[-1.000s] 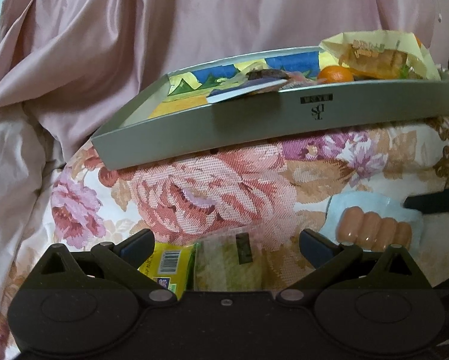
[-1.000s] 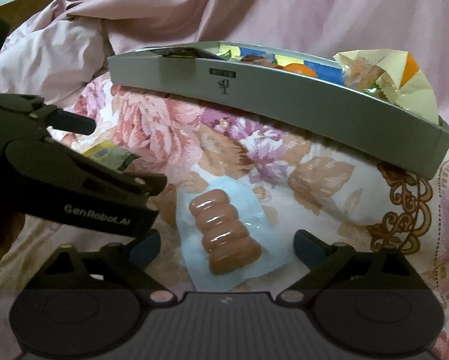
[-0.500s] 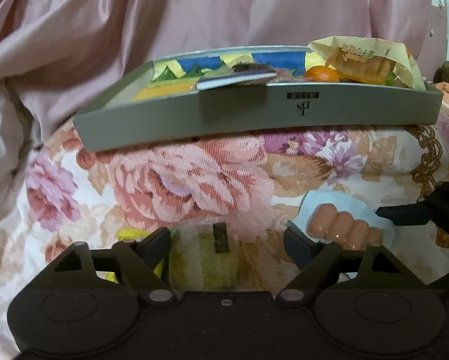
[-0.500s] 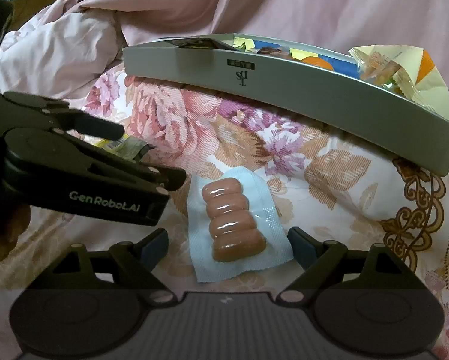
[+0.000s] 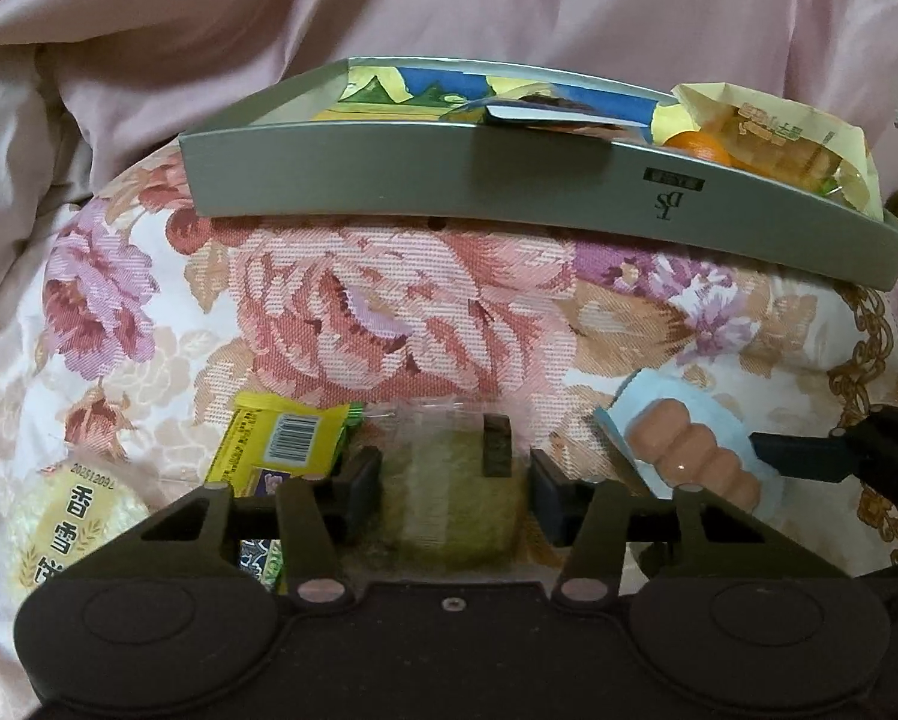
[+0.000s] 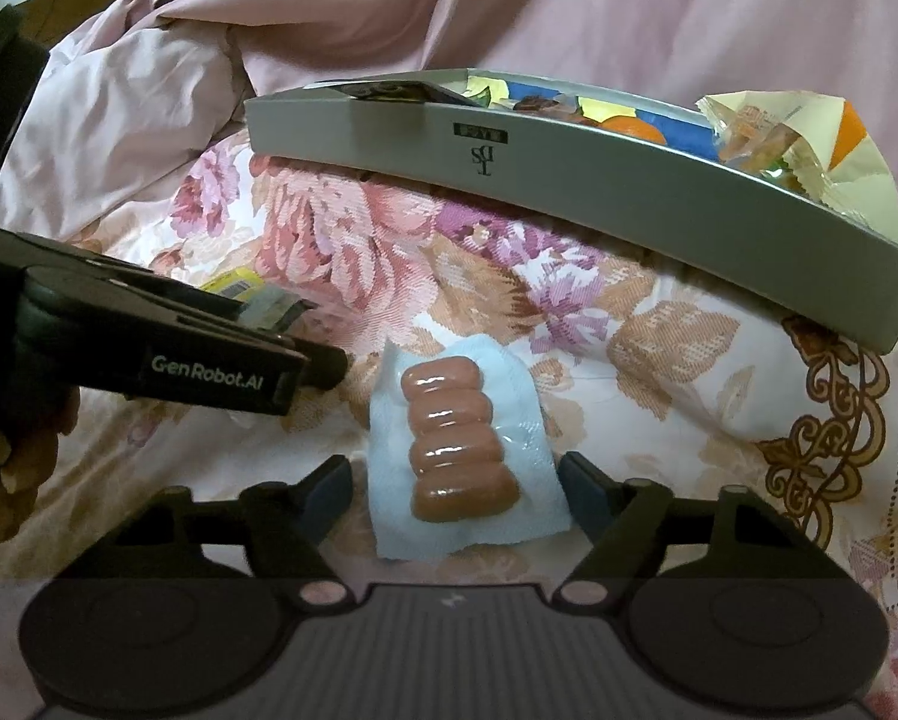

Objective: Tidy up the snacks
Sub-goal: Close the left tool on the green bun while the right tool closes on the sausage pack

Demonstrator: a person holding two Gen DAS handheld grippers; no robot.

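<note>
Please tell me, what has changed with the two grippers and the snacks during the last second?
The left gripper moved forward and narrowed its fingers around the green cake packet, now pressing its sides. The right gripper advanced slightly over the sausage pack, jaws open on both sides. The packs and the grey tray stayed in place.

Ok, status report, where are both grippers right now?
Left gripper closed around the green cake. Right gripper open, straddling the sausage pack. Tray beyond, path clear.
</note>
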